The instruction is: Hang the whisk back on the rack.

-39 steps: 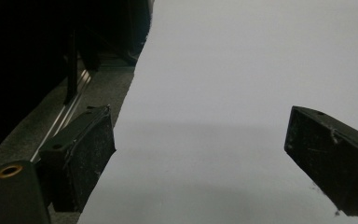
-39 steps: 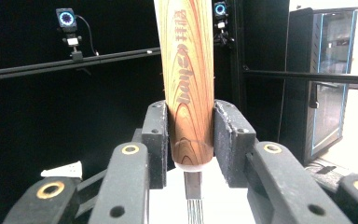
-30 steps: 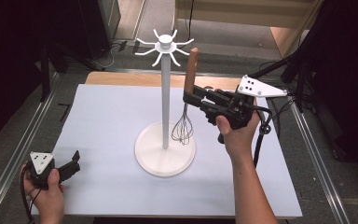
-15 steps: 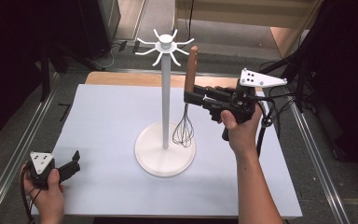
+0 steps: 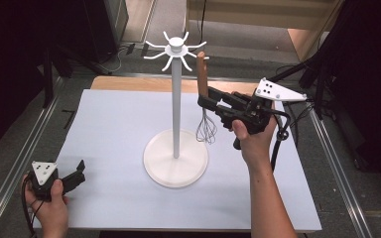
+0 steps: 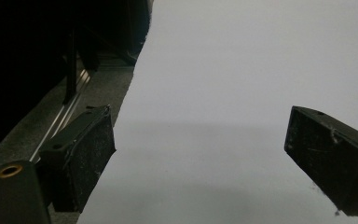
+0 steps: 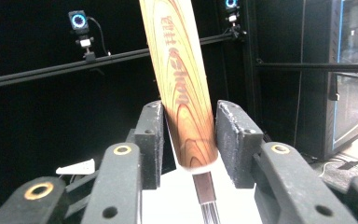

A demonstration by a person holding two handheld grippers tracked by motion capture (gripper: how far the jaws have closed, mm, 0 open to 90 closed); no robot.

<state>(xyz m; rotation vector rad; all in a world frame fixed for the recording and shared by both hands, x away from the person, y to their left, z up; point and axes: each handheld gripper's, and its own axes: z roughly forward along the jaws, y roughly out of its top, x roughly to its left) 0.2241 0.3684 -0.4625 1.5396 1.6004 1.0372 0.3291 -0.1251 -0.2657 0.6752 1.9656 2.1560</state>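
R gripper [image 5: 206, 100] was up beside the stand [image 5: 176, 101], on its right in the high view, level w/ the lower end of the whisk [image 5: 204, 101] handle. In the right gripper view the wood handle [image 7: 182, 84] stood between the two pads [image 7: 151, 140]; a thin gap showed on each side, so pads looked just off the wood, not pressing. Jaws had just been opening, whisk handle between them. Whisk hung near-upright, slightly tilted, handle top at one of the stand's white hooks [image 5: 204, 58], wire end [image 5: 206, 130] down, above the table and just right of the stand's round base [image 5: 176, 166]. Couldn't tell exactly how the top caught the hook. R hand [image 5: 253, 141] gripped the tool from below, forearm coming in from the bottom edge.

L gripper [image 5: 77, 173] sat low at the near-left corner of the table [image 5: 114, 129], well apart from stand and whisk, held in the L hand [image 5: 47, 201]. In the left gripper view its jaws stood wide apart, nothing between, only the pale table top [image 6: 223, 93] and its left edge beyond them.
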